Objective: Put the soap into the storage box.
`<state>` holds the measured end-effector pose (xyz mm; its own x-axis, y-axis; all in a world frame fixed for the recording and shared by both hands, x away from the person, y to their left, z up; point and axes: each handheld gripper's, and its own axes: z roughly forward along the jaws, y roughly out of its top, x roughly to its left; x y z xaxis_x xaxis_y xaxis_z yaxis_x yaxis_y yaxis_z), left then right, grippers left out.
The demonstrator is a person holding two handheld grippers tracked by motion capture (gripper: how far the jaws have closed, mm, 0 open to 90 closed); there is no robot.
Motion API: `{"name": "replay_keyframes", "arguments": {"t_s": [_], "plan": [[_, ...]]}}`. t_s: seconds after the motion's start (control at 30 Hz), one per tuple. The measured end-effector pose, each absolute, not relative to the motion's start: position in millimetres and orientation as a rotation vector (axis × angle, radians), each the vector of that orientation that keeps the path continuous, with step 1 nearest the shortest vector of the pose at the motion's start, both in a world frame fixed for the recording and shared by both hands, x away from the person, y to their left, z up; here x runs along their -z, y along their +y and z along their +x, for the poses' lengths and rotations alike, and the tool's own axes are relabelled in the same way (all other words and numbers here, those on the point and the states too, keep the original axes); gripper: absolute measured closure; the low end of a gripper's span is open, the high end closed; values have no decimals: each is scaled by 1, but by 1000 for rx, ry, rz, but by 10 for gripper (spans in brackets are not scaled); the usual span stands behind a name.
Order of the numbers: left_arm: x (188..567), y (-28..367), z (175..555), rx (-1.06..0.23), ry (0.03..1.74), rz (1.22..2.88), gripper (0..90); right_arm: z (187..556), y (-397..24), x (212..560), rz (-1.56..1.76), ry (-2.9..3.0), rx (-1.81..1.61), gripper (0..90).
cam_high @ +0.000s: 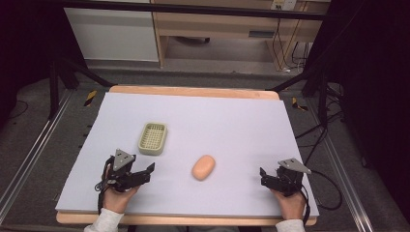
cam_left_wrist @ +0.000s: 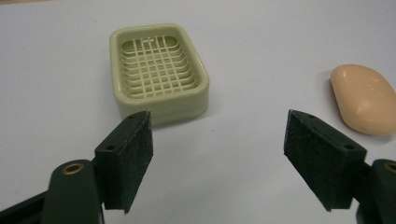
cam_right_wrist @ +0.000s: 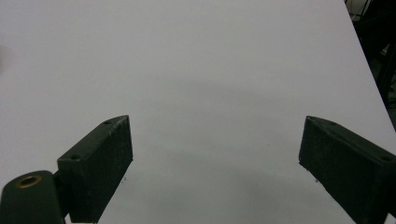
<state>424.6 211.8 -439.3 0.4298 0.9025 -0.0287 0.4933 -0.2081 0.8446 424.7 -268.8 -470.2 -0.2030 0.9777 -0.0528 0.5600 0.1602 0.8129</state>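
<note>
the left hand-held gripper [cam_left_wrist: 217, 156] rests near the front left of the table [cam_high: 241, 121], jaws spread wide and holding nothing, just short of the green soap dish [cam_left_wrist: 159, 72]. the peach soap [cam_high: 203, 167] lies mid-table, apart from the dish. the right hand-held gripper [cam_right_wrist: 215, 168] is wide open, empty.

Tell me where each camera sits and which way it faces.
High view: above the person's side, looking forward and down on the table; both hands with left gripper and right gripper show.
Left gripper view: rides the left gripper, facing the soap dish and soap; its open fingers show.
Right gripper view: faces bare table; open fingers show.
Shared: high and left views both show dish and soap.
</note>
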Motion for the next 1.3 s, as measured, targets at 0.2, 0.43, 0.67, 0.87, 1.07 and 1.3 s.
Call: {"name": "replay_keyframes", "arguments": {"t_s": [0.2,0.43,0.67,0.87,1.07,1.3], "plan": [[435,201,427,-596,1150,1885,228,425,-268,470,1458,1845,-900,100],[433,187,432,-583,1097,1961,230,425,-269,470,1469,1842,-884,96],[420,177,439,-611,1077,1963,226,424,-268,470,1467,1843,-881,96],[400,175,445,-632,1074,1926,226,424,-268,470,1470,1838,-880,96],[391,170,453,-625,1085,1913,224,424,-268,470,1467,1839,-880,96],[395,159,457,-587,1085,1896,223,424,-268,469,1467,1841,-879,96]]}}
